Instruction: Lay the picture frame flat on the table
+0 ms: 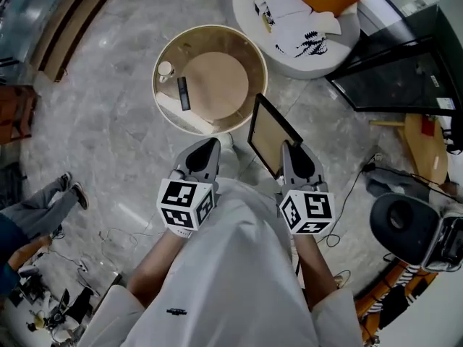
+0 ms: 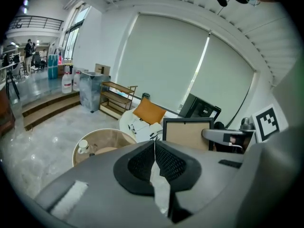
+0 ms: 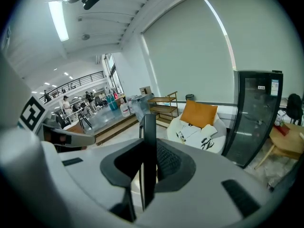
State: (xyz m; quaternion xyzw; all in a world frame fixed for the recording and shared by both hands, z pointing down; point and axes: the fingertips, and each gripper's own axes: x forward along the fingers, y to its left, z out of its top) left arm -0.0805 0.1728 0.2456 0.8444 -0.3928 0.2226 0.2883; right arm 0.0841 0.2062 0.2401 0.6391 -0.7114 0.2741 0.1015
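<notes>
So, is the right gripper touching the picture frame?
Touching: in the right gripper view, the right gripper clamps the edge of the picture frame between its jaws.

Two in all, one left gripper (image 1: 211,144) and one right gripper (image 1: 288,149); one picture frame (image 1: 269,134); one table (image 1: 210,29); one cup (image 1: 166,69); one dark bar (image 1: 184,93).

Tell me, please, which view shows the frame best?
The head view: the whole frame shows, upright in the right gripper. The left gripper view gives its brown face, bottom hidden. The right gripper view shows only its black edge between the jaws.
</notes>
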